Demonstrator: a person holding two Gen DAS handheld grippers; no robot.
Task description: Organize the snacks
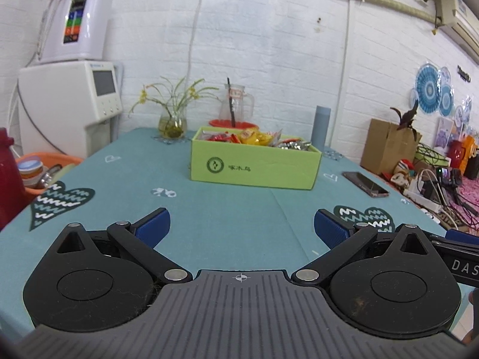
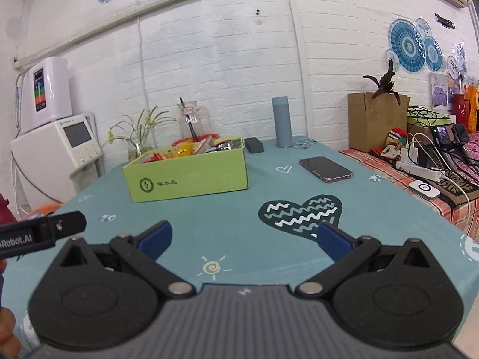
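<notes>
left gripper (image 1: 242,231) level, fingers spread | right gripper (image 2: 244,238) likewise, empty

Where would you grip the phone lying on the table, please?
Across the phone's two long edges, coming straight down from above. It lies flat on the tablecloth, thin, with bare cloth along both sides, so open tongs can straddle its narrow width there.

1. White-painted brick wall (image 2: 224,59) runs behind my whole spot, lit bright and even.
2. White wall-mounted air conditioner (image 1: 458,18) sits up high on the right.
3. Blue patterned paper fans (image 2: 414,46) are stuck on the wall.
4. White boxy water dispenser (image 1: 69,104) stands at the left.
</notes>
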